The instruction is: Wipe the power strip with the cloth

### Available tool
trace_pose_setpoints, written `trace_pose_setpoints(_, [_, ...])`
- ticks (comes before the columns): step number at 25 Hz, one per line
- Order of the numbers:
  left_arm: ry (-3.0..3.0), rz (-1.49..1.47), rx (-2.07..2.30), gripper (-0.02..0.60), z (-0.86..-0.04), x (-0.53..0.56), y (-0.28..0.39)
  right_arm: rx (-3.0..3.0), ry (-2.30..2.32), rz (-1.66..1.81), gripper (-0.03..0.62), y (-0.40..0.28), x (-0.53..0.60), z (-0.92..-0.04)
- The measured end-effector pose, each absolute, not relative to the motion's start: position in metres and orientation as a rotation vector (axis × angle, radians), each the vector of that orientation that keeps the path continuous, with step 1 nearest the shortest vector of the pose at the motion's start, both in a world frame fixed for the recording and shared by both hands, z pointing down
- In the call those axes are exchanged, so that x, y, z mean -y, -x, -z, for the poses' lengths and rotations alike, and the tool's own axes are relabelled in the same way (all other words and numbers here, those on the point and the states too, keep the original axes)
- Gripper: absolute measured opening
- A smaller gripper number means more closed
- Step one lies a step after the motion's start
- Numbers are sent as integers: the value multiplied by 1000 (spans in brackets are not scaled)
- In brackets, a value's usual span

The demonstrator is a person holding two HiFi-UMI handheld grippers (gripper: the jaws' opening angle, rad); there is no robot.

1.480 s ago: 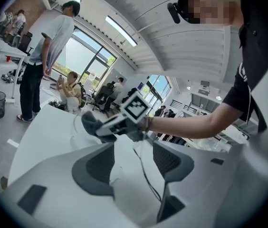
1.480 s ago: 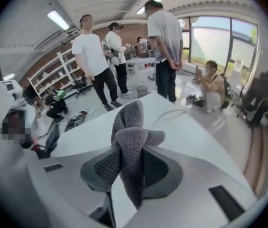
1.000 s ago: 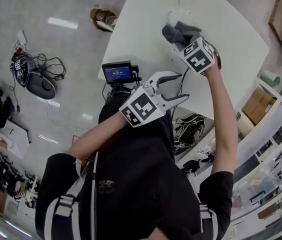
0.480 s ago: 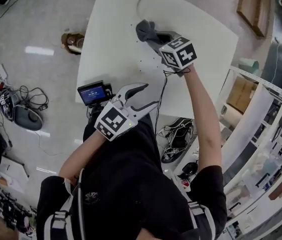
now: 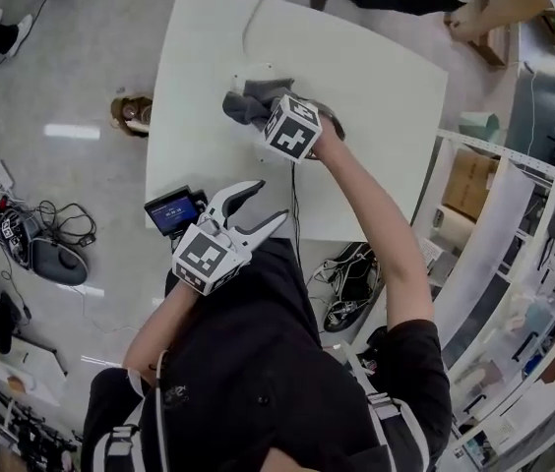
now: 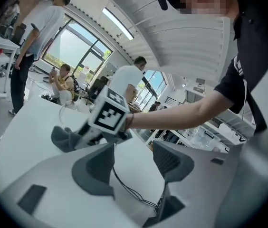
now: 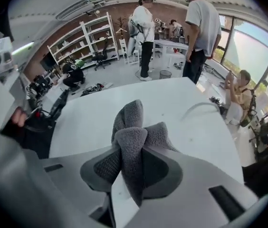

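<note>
The cloth (image 7: 133,146) is plain dark grey. The table (image 5: 376,96), the power strip (image 5: 246,73) and its cord (image 5: 250,23) are white. The cubes on the left gripper (image 5: 269,202) and right gripper (image 7: 134,167) bear black squares on white; their ribbed pads (image 6: 100,165) are dark grey.

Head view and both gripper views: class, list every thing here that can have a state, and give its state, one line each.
Right gripper: shut on the cloth.
Cloth: bunched up, clamped between the right gripper's jaws, down at the power strip.
Left gripper: open, nothing between its jaws.
Power strip: lying flat on the table, partly hidden by the cloth.
Small screen: lit, showing blue.
</note>
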State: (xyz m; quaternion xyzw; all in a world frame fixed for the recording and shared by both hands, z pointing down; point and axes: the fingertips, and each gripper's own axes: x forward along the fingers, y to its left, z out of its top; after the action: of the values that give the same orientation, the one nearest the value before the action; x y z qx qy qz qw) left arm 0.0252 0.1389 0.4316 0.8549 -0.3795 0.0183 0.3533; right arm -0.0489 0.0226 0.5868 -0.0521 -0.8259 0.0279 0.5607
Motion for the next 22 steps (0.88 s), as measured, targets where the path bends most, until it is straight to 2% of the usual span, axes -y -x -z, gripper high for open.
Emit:
trace_pose_setpoints(6, [-2172, 66, 1110, 301, -420, -130, 9, 1772, 422, -261, 121, -21, -116, -586])
trace_pose_setpoints(9, [-2152, 68, 1144, 301, -421, -133, 17, 1826, 285, -208, 121, 12, -70, -575])
trace_pose_setpoints(12, [-2137, 78, 1173, 301, -422, -138, 21, 1874, 63, 52, 121, 79, 6, -566])
trace_pose_setpoints(15, [-2132, 90, 1201, 301, -421, -143, 31, 1697, 60, 378, 121, 121, 35, -580])
trace_pose_setpoints(19, [-2131, 114, 1235, 301, -420, -152, 50, 1372, 197, 767, 120, 121, 13, -605])
trace_pose_setpoints(22, [-2129, 122, 1220, 301, -422, -157, 55, 1340, 285, 843, 120, 105, -23, -611])
